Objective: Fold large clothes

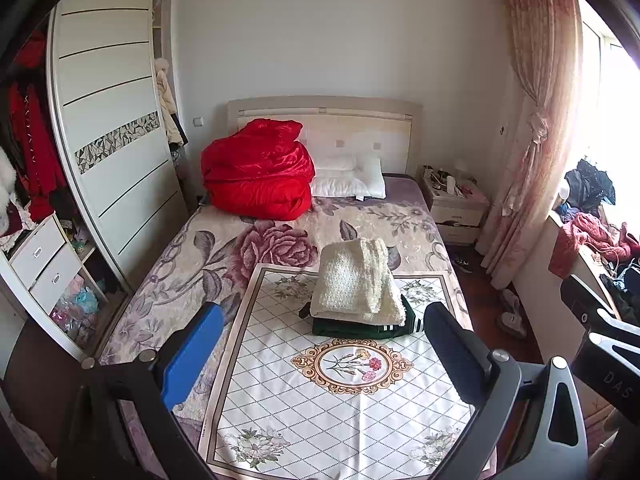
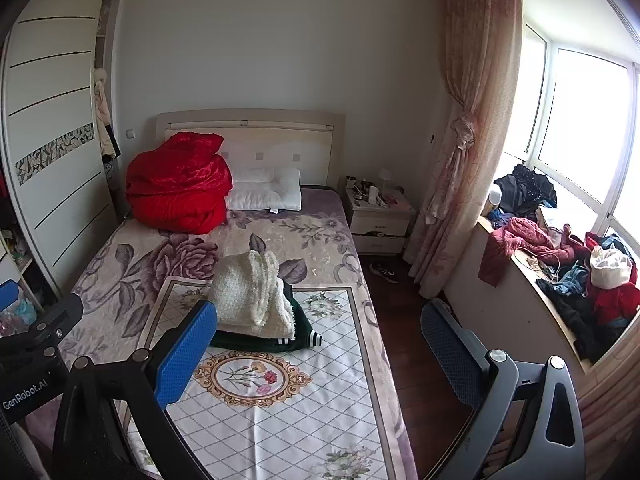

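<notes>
On the cloth [image 1: 344, 412] near its headboard-side edge, a folded cream knit [image 1: 356, 280] tops a green garment [image 1: 360, 326], long axis toward the headboard [image 1: 324, 120]. Left gripper [image 1: 320, 356] and right gripper [image 2: 320, 356] hang wide, empty.

We see only an edge of the green garment [image 1: 362, 326] under the cream knit [image 1: 356, 282]; its shape stays hidden. The nightstand [image 2: 378, 220] clutter is too small to name, and the wardrobe [image 1: 30, 152] perhaps holds coats, cut off.

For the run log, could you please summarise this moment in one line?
left gripper: open, empty | right gripper: open, empty | cream knit: folded atop green garment on bed mat
</notes>
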The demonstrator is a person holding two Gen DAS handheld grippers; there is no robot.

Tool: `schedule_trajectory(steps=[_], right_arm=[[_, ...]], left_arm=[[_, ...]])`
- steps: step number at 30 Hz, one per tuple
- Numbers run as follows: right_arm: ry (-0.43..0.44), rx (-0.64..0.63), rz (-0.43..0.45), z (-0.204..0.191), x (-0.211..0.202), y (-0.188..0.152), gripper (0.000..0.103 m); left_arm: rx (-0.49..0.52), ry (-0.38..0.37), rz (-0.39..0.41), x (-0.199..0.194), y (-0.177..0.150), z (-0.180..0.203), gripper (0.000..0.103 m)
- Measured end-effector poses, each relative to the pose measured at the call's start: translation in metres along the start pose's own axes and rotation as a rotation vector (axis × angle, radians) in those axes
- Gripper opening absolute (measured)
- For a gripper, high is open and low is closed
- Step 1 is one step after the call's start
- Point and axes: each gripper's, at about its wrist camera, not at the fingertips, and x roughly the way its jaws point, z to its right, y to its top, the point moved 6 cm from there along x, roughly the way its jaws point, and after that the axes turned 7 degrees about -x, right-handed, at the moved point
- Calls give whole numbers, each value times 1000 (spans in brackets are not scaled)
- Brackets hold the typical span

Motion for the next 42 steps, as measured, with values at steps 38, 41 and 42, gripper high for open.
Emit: schedule_trajectory(steps=[38, 41, 42], right_arm=[[31, 14, 3, -11, -19, -23, 103], [28, 18, 1, -13, -24, -28, 103], [28, 20, 2, -14, -25, -29, 103]], left_arm=[[-1, 14, 13, -28, -12, 5, 102], [-4, 15, 14, -29, -10, 7, 102], [-3, 16, 14, -29, -10, 7, 102]])
